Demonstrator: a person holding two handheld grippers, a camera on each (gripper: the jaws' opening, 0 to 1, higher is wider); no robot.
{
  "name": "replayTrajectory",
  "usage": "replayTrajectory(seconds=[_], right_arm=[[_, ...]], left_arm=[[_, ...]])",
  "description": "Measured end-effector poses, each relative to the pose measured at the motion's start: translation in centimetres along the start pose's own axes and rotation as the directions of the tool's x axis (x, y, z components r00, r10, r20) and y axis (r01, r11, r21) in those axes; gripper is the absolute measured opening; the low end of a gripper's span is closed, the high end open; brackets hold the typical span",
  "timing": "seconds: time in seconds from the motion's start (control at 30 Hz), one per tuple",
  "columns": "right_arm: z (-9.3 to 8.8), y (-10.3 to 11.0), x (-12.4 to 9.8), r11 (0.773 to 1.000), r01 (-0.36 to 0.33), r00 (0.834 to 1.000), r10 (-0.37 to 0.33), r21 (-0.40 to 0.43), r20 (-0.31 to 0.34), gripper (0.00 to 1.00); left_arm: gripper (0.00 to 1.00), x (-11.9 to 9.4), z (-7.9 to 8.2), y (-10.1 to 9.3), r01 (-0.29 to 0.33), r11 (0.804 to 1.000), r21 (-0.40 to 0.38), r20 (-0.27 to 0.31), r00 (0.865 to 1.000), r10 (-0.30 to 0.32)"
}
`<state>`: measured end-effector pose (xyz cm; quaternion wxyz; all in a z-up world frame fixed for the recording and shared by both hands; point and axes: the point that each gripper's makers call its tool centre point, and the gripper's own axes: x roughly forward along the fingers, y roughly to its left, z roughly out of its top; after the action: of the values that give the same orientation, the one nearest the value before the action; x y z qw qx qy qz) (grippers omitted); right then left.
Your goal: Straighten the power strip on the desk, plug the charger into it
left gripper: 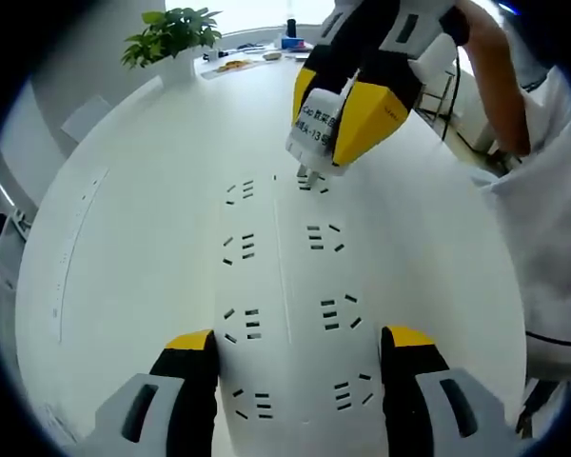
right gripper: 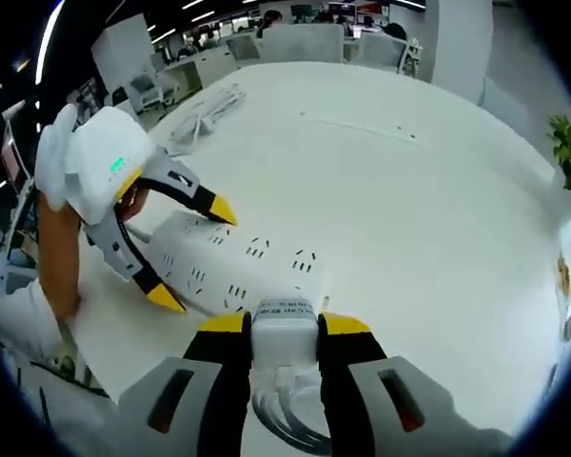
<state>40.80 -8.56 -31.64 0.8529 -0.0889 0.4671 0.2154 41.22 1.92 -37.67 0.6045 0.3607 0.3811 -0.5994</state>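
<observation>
Bare tabletop [right gripper: 409,190] lies open toward twelve o'clock beyond the power strip [right gripper: 228,262]; left gripper [right gripper: 186,257] straddles its nine o'clock end.

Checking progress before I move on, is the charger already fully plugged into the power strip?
No. In the left gripper view the charger is tilted, its prongs just at the power strip's far outlet.

White desk [left gripper: 124,248], surface plain and glossy. A white power strip [left gripper: 285,314] lies flat on it, running from 6 toward 12 o'clock in the left gripper view. Near the far edge, about 11 o'clock, stand a potted plant [left gripper: 171,38] and assorted small items [left gripper: 247,59].
</observation>
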Motion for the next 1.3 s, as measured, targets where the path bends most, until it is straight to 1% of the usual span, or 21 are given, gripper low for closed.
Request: replayTrajectory(seconds=[0.07, 0.17, 0.2, 0.27, 0.37, 0.4, 0.43, 0.5, 0.57, 0.73, 1.0, 1.13, 1.17, 1.2, 1.3], right_arm=[[0.1, 0.1, 0.1, 0.999, 0.032, 0.999, -0.032, 0.012, -0.015, 0.27], [0.2, -0.1, 0.0, 0.998, 0.053, 0.999, -0.053, 0.041, -0.015, 0.27], [0.2, -0.2, 0.0, 0.995, 0.067, 0.998, -0.067, 0.070, -0.014, 0.27], [0.2, -0.1, 0.0, 0.994, 0.079, 0.997, -0.079, 0.072, -0.014, 0.27], [0.8, -0.1, 0.0, 0.992, 0.102, 0.994, -0.104, 0.079, 0.018, 0.27], [1.1, -0.2, 0.1, 0.991, 0.100, 0.994, -0.103, 0.092, 0.031, 0.27], [1.2, -0.2, 0.1, 0.987, 0.099, 0.994, -0.104, 0.124, 0.037, 0.27], [1.4, -0.5, 0.2, 0.986, 0.092, 0.994, -0.098, 0.139, 0.041, 0.27], [1.1, -0.5, 0.5, 0.984, 0.092, 0.995, -0.098, 0.153, 0.036, 0.27], [1.4, -0.7, 0.5, 0.984, 0.095, 0.994, -0.103, 0.151, 0.046, 0.27], [1.5, -0.6, 0.6, 0.985, 0.106, 0.993, -0.111, 0.136, 0.033, 0.27], [1.5, -0.4, 0.7, 0.985, 0.112, 0.993, -0.115, 0.134, 0.014, 0.27], [0.4, -0.1, 1.2, 0.981, 0.110, 0.994, -0.104, 0.160, -0.042, 0.27], [0.7, -0.4, 0.8, 0.984, 0.113, 0.994, -0.111, 0.136, -0.018, 0.27], [0.8, -0.5, 0.8, 0.983, 0.101, 0.995, -0.100, 0.152, -0.011, 0.27]], left_arm=[[0.70, 0.0, 0.0, 0.0, 0.000, 1.000, 0.000, 0.001, 1.000, 0.000], [0.70, 0.0, 0.0, 0.0, 0.000, 1.000, 0.000, 0.001, 1.000, 0.000], [0.70, 0.0, 0.0, 0.0, 0.000, 1.000, 0.001, 0.001, 1.000, 0.000], [0.70, 0.0, 0.0, 0.0, 0.000, 1.000, 0.001, 0.001, 1.000, 0.000], [0.70, 0.0, 0.0, 0.2, 0.000, 1.000, 0.001, 0.001, 1.000, 0.000], [0.70, 0.0, 0.1, 0.2, 0.000, 1.000, 0.001, 0.001, 1.000, 0.000], [0.70, 0.0, 0.1, 0.2, 0.001, 1.000, 0.001, 0.001, 1.000, -0.001], [0.70, 0.0, 0.1, 0.2, 0.001, 1.000, 0.001, 0.002, 1.000, -0.001], [0.70, 0.0, 0.1, 0.3, 0.000, 1.000, 0.001, 0.003, 1.000, 0.000], [0.70, 0.0, 0.1, 0.5, 0.002, 1.000, 0.003, 0.004, 1.000, -0.002], [0.70, 0.0, 0.2, 0.6, 0.002, 1.000, 0.004, 0.005, 1.000, -0.002], [0.70, 0.0, 0.2, 0.6, 0.002, 1.000, 0.005, 0.004, 1.000, -0.002], [0.70, 0.0, 0.2, 0.6, 0.003, 1.000, 0.006, 0.004, 1.000, -0.003], [0.70, 0.0, 0.2, 0.6, 0.003, 1.000, 0.003, 0.003, 1.000, -0.003], [0.70, 0.0, 0.2, 0.6, 0.003, 1.000, 0.004, 0.004, 1.000, -0.003]])
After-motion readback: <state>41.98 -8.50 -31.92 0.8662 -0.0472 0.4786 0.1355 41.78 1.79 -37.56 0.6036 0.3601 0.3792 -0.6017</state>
